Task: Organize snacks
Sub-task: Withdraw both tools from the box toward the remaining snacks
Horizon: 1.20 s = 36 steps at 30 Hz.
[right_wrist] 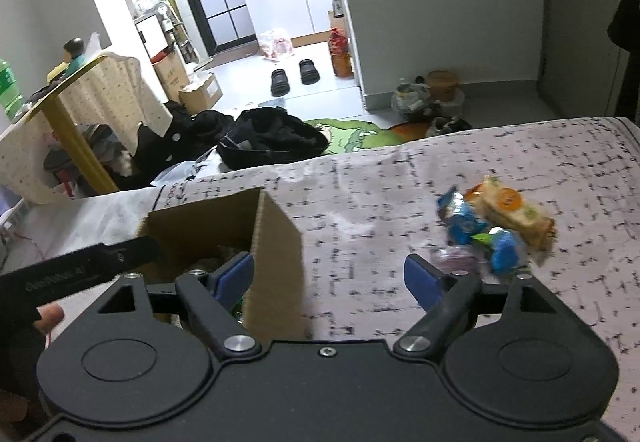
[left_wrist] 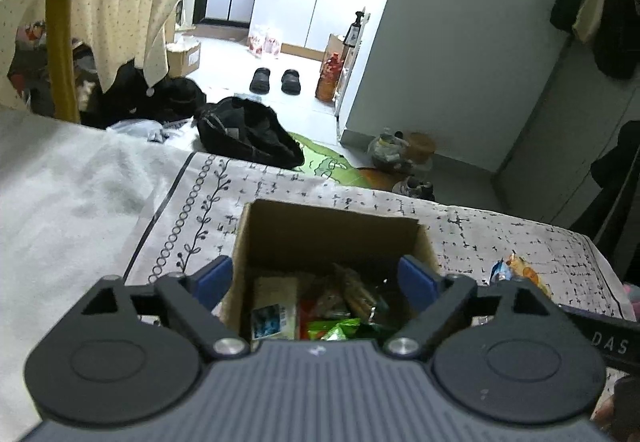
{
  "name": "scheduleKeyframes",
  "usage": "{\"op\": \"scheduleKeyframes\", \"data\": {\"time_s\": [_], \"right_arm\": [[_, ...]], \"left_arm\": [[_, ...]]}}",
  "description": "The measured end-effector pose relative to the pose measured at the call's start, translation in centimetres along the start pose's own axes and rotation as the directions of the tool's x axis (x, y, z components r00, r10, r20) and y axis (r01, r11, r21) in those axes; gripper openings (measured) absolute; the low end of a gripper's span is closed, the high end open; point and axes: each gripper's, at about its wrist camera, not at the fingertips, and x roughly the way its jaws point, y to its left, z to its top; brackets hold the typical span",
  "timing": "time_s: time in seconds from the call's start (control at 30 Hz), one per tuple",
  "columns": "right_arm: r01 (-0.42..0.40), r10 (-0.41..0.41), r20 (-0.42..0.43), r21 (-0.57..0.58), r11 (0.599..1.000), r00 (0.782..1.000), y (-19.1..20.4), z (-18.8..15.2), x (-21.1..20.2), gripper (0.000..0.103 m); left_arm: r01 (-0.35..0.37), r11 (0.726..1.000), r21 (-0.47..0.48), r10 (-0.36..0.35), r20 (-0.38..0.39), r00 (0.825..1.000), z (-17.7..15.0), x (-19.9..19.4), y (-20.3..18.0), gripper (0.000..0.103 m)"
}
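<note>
The left gripper has its blue pads spread wide with nothing pinched between them, and it hangs over the open cardboard box. Inside the box lie packed snacks: a pale packet with a blue picture, a green wrapper, brownish sticks; no print on them can be read. At the right edge of the left view a black bar shows the letters "DAS".

The right gripper is also spread wide and empty. Its left pad sits just over the box's near corner, its right pad over the patterned cloth. Just beyond the right pad a small heap of loose snacks lies on the cloth: blue wrappers and a tan packet with an orange round mark, too blurred to read. At the left edge a fingertip shows beside a black bar whose printed line is illegible.

On the floor beyond stand a pair of black slippers.
</note>
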Motion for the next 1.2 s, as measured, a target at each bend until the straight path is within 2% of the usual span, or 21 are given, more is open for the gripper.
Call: {"op": "scheduleKeyframes", "data": {"time_s": [0.1,0.17,0.3,0.47,0.67,1.03,1.2], "right_arm": [[0.008,-0.008,0.015,0.003,1.0,1.0,-1.1,-0.1,-0.9,0.091],[0.015,-0.015,0.028,0.01,1.0,0.999,-1.8,-0.2,-1.4,0.096],[0.028,-0.028,0.034,0.021,0.999,0.999,-3.6,-0.2,-2.1,0.096],[0.073,-0.073,0.034,0.021,0.997,0.997,-5.7,-0.6,-2.6,0.098],[0.101,-0.101,0.019,0.012,0.995,0.995,-7.6,-2.1,-3.1,0.099],[0.131,-0.132,0.015,0.052,0.99,0.991,-10.5,-2.6,-2.8,0.098],[0.121,-0.121,-0.002,0.075,0.99,0.993,-11.7,-2.6,-2.2,0.084]], "left_arm": [[-0.004,1.0,0.015,0.004,0.011,1.0,0.0,-0.3,-1.2,0.102],[0.0,1.0,0.029,-0.001,0.014,1.0,0.0,-0.3,-2.0,0.103],[0.022,0.999,0.046,-0.022,0.005,1.0,0.0,-0.2,-3.1,0.103],[0.012,0.997,0.079,-0.012,0.008,1.0,-0.3,-0.4,-4.0,0.103],[0.058,0.989,0.137,-0.054,-0.035,0.998,-1.3,-0.7,-5.6,0.103],[0.114,0.978,0.176,-0.106,-0.05,0.993,-1.7,-0.5,-9.7,0.103],[0.136,0.97,0.2,-0.128,-0.051,0.99,-1.3,-0.1,-11.2,0.102]]}}
